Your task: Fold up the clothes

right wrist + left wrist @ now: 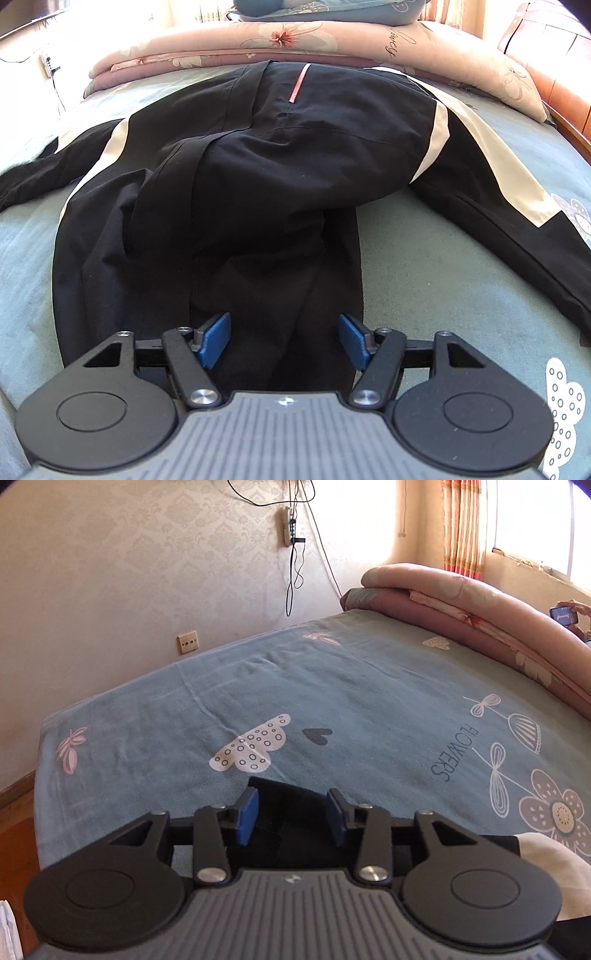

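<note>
black jacket (258, 166) sprawled on the bed (424, 266), sleeves out. right claw (284, 341) wide open, empty, over its hem; left claw (291, 818) open, empty. we'd pinch one layer cleanly.

The left gripper (291, 814) and the right gripper (284, 339) each hang level, blue pads parted, clamping nothing.

Both wrist views — low, close — share the bed (332, 686).

Left gripper (291, 818) jaws apart, black garment (291, 797), bedsheet (332, 686)
</note>
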A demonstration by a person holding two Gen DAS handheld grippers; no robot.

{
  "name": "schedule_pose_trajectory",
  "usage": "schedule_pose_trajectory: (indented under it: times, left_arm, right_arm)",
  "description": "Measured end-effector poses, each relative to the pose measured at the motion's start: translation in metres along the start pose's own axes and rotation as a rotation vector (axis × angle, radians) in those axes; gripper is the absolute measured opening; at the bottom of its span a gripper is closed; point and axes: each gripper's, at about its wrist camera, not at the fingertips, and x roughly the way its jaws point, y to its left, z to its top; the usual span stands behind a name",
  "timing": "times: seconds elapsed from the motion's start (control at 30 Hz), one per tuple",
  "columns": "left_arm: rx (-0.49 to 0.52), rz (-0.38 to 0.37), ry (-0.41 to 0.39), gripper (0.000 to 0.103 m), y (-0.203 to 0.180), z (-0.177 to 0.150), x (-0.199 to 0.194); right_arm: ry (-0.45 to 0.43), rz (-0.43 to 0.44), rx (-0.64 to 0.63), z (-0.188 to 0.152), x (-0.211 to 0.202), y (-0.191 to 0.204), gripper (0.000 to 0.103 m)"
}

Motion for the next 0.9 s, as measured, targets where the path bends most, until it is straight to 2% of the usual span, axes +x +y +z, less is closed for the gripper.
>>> schedule_pose_trajectory:
  times: [0.13, 0.27, 0.37, 0.5, 0.63, 0.8, 0.9]
  left_arm:
    - [0.059, -0.031, 0.028, 0.044, -0.009, -0.006, -0.009]
    - [0.135, -0.103, 0.057, 0.046, -0.025, -0.02, -0.031]
    - [0.239, -0.169, 0.065, 0.052, -0.047, -0.041, -0.056]
    - [0.421, -0.288, 0.095, 0.055, -0.087, -0.081, -0.098]
    - [0.565, -0.438, 0.148, 0.058, -0.123, -0.132, -0.148]
    - [0.743, -0.599, 0.203, 0.061, -0.155, -0.2, -0.213]
    - [0.834, -0.679, 0.219, 0.062, -0.164, -0.237, -0.248]
  right_arm:
    - [-0.006, 0.01, -0.003, -0.002, -0.002, 0.002, 0.069]
    - [-0.023, 0.025, -0.02, -0.005, -0.012, 0.004, 0.069]
    - [-0.043, 0.058, -0.061, -0.008, -0.025, 0.007, 0.069]
    - [-0.063, 0.119, -0.153, -0.012, -0.045, 0.017, 0.069]
    - [-0.053, 0.19, -0.286, -0.019, -0.058, 0.034, 0.07]
    - [-0.042, 0.179, -0.414, -0.039, -0.06, 0.05, 0.071]
    - [-0.036, 0.169, -0.491, -0.051, -0.06, 0.059, 0.081]
